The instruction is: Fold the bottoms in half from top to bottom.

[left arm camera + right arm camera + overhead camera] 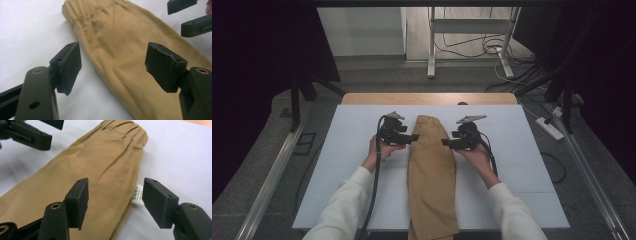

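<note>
I've got the folded tan cotton trousers [431, 175] lying lengthwise down the middle of the pale blue-white worktop [337, 165], gathered elastic waistband at the far end, legs trailing off the near edge. They look halved lengthwise already, one leg stacked on the other, so I judge the first fold done and the crosswise folds yet to come.

Left gripper [410, 137] sits just beside the trousers' left edge near the waistband, its fingers [68, 66] spread wide with nothing between them but cloth edge and worktop below. Right gripper [448, 142] mirrors it on the other side, fingers [79, 201] also spread, straddling the right edge where a small white care label [137, 195] pokes out. Neither is pinching anything yet. Next, I reckon, is closing on both edges up by the waist and carrying that end towards me.
</note>
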Demonstrator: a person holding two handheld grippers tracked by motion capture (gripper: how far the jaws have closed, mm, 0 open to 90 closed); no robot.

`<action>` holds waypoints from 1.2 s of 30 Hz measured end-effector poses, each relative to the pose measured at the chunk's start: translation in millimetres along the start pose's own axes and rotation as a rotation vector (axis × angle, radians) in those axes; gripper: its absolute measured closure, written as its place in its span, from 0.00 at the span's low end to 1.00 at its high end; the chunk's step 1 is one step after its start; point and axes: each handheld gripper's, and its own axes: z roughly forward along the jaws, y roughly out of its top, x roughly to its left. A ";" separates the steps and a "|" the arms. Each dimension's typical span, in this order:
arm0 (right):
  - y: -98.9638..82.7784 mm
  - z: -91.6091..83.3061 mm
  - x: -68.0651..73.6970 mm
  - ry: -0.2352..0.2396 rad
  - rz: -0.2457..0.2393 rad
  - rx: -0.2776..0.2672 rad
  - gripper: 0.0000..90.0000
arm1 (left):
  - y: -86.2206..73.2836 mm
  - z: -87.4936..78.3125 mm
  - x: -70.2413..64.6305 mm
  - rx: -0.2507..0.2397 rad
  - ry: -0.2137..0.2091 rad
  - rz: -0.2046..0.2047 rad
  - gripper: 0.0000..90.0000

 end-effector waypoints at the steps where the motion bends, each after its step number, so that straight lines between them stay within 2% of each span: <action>1: 1.7 2.6 -1.4 -0.005 0.003 0.000 0.43 | 0.3 2.2 2.7 0.001 -0.004 -0.011 0.31; 4: 6.8 10.9 -5.7 -0.013 0.011 0.009 0.43 | 1.3 8.5 8.3 -0.002 -0.010 -0.044 0.31; 10: 13.1 25.5 -10.1 -0.027 0.025 0.018 0.42 | 6.0 21.9 9.3 0.018 -0.002 -0.059 0.31; 12: 14.2 28.5 -10.8 -0.034 0.029 0.020 0.42 | 8.3 25.7 8.7 0.028 0.000 -0.058 0.31; 16: 16.1 35.6 -14.4 -0.041 0.039 0.035 0.41 | 12.4 32.2 5.6 0.053 0.021 -0.027 0.31; 20: 15.3 43.4 -15.3 -0.057 0.023 0.062 0.40 | 11.6 37.6 5.7 0.077 0.029 -0.020 0.30; 27: 10.8 50.2 -17.1 -0.054 0.022 0.105 0.38 | 6.6 41.8 11.7 0.098 0.031 -0.050 0.30; 32: 10.2 53.0 -17.2 -0.052 0.010 0.093 0.38 | 5.1 43.6 12.7 0.110 0.025 -0.052 0.30; 34: 10.7 53.5 -17.1 -0.043 0.005 0.097 0.40 | 4.7 44.0 12.2 0.106 0.015 -0.052 0.32; 36: 10.9 53.9 -17.7 -0.017 0.003 0.093 0.49 | 4.9 44.1 11.3 0.112 -0.002 -0.042 0.37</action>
